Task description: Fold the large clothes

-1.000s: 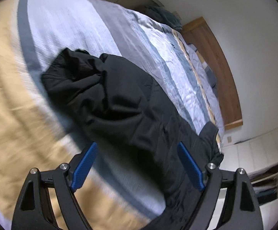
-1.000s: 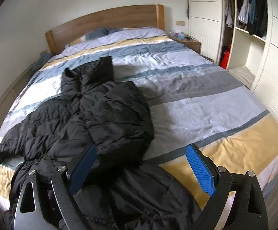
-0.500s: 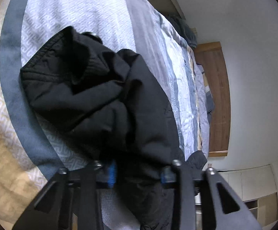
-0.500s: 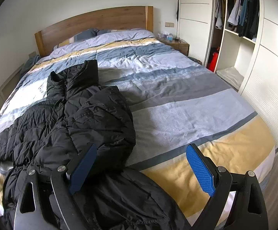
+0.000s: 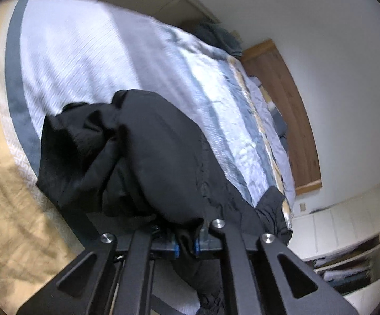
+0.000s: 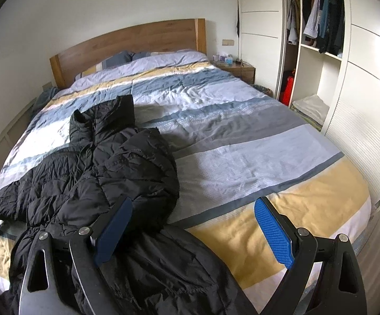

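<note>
- On the bed, striped quilt in blue, grey, white and mustard, we see the black puffer jacket lying crumpled on the left half in the right wrist view, collar end toward the wooden headboard, hem end bunched at the near edge.
- Left gripper: jaws pressed nearly together, just finished closing. A fold of the jacket's black fabric is pinched between the blue pads; only thin slivers of blue show either side of the cloth.
- From that pinch, the fabric drapes forward and down onto the quilt in the left wrist view. Which part of the jacket this is, we cannot tell.
- Left wrist view is motion-blurred; stitching along the jacket is only partly readable.
- Right gripper: jaws spread wide, nothing between the pads. It hovers over the near edge of the bed; the left finger sits above the jacket's hem area, the right finger above a mustard stripe. We see no contact with the jacket.
- Beyond the bed: a nightstand beside the headboard, and an open wardrobe with hanging clothes on the right.
- Jacket is unfolded, one sleeve spread out toward the left edge of the bed.
</note>
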`<state>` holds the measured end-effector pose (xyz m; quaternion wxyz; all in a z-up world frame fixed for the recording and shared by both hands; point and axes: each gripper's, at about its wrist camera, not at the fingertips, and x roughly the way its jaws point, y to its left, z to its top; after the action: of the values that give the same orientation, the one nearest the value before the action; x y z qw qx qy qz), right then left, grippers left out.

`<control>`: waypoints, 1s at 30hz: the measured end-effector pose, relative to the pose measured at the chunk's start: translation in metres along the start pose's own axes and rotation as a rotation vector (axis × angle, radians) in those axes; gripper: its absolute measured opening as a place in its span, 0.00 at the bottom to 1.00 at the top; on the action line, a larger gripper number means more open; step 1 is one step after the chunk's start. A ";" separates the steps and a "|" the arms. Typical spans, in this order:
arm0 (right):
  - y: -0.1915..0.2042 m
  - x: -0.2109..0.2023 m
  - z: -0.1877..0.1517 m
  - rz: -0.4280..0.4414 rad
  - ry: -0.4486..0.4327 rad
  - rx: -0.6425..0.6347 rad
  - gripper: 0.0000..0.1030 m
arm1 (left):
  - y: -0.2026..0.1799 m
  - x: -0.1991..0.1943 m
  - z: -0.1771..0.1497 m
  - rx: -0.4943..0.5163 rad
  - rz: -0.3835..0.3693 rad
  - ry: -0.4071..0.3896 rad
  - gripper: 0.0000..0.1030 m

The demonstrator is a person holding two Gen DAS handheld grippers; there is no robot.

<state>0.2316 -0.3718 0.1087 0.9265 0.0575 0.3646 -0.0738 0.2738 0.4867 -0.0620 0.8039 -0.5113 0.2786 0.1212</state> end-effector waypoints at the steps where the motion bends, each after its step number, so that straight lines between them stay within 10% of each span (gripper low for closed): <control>1: -0.004 -0.005 0.000 0.002 -0.008 0.006 0.91 | -0.011 -0.006 -0.004 0.030 -0.004 -0.003 0.06; 16: -0.055 -0.059 -0.023 0.063 -0.081 0.110 0.91 | -0.190 -0.059 -0.105 0.518 -0.107 0.009 0.06; 30: -0.105 -0.069 -0.050 0.076 -0.087 0.184 0.91 | -0.261 -0.046 -0.267 0.842 -0.072 0.177 0.06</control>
<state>0.1301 -0.4605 0.1138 0.9344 0.1525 0.3132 -0.0743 0.2752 0.1362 0.0747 0.9192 -0.1567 0.3534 -0.0755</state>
